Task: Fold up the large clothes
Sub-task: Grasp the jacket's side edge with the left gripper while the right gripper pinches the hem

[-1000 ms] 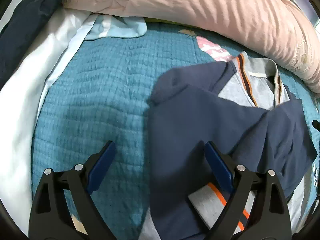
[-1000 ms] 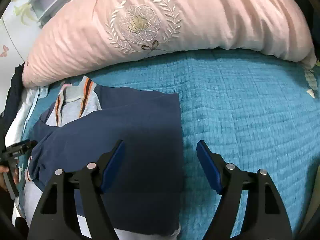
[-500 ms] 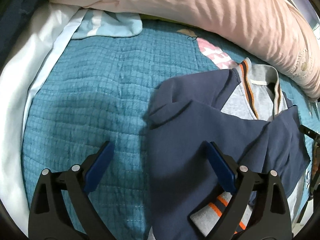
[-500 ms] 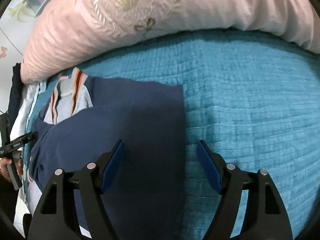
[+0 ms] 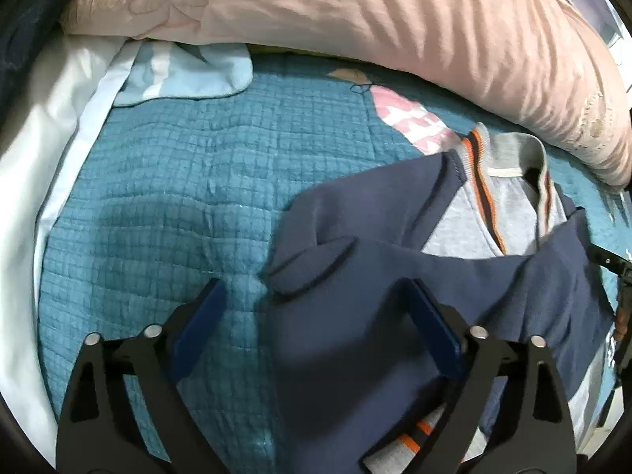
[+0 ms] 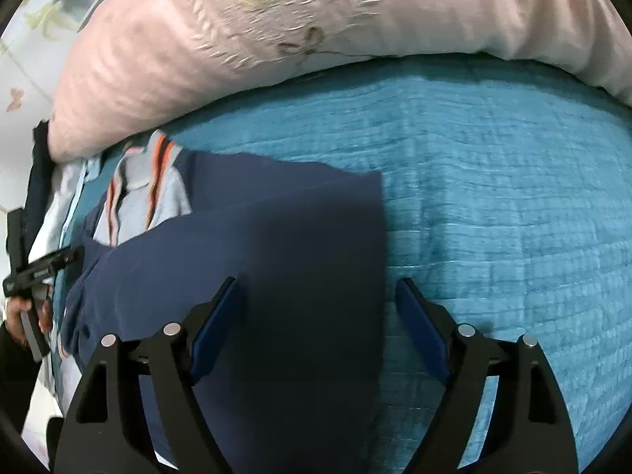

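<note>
A navy and grey top (image 5: 375, 268) with orange stripes lies partly folded on the teal quilt (image 5: 177, 177), its collar toward the pillow. My left gripper (image 5: 312, 284) hovers over the top's left edge; its jaws are wide and closing, with a folded navy flap and bare quilt between them, and the pads (image 5: 197, 324) press on nothing. My right gripper (image 6: 316, 281) stands over the right edge of the top (image 6: 276, 237). Its jaws are opening, navy cloth and quilt lie between them, and neither pad grips.
A long pink embroidered pillow (image 5: 355, 39) (image 6: 276, 39) borders the far side. A white sheet (image 5: 39, 158), a pale blue cloth (image 5: 189, 71) and a dark garment (image 5: 15, 39) lie at the left. A hand (image 6: 15, 312) with the other gripper shows at the left edge.
The left gripper has moved up along the top's left edge toward the pillow, and the folded flap now lies near its fingertips. The right gripper tipped downward and its jaws widened slightly.
</note>
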`<state>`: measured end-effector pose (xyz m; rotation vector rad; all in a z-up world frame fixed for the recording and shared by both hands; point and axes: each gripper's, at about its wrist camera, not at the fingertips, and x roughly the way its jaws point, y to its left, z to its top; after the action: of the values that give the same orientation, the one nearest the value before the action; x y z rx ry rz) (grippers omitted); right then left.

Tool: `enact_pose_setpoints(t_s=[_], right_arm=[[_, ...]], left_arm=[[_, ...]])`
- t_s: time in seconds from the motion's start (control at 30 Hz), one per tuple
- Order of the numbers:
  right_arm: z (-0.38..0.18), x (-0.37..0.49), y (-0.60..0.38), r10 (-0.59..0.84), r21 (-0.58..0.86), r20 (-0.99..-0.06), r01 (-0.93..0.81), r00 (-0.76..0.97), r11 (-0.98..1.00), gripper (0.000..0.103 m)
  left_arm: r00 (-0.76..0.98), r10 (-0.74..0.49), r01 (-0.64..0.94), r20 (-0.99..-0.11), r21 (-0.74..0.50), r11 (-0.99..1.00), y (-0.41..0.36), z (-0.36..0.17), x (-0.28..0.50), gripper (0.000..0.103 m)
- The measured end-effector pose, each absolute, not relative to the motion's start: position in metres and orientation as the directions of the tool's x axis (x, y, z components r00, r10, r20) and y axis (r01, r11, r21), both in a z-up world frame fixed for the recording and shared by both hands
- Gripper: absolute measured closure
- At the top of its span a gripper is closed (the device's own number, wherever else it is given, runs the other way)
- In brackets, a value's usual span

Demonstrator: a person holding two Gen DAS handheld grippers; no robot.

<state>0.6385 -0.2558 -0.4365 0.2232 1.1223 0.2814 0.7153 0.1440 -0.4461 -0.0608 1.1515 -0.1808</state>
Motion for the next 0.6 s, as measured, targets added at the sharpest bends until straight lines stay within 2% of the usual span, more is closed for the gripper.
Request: enact_pose_setpoints(t_s=[0.33,0.5,0.6], right_arm=[[-0.442,0.642,-0.257,0.325,0.305,-0.850,-0.114,0.414,0.945,0.024],[-0.434,0.639,-0.257,0.413,0.376,-0.818,-0.171,0.400,0.911,0.025],[-0.432,0.637,-0.255,0.500,0.451,-0.783,-0.215,0.370,0.866,0.036]], left_arm=[[0.389,-0.196,0.141,-0.900,-0.152,0.978,0.138,-0.450,0.723,0.017],[0.406,-0.201,0.141,-0.892,-0.156,0.978,0.145,-0.443,0.712,0.028],[0.413,-0.208,0.138,-0.887,-0.165,0.977,0.142,-0.438,0.707,0.033]])
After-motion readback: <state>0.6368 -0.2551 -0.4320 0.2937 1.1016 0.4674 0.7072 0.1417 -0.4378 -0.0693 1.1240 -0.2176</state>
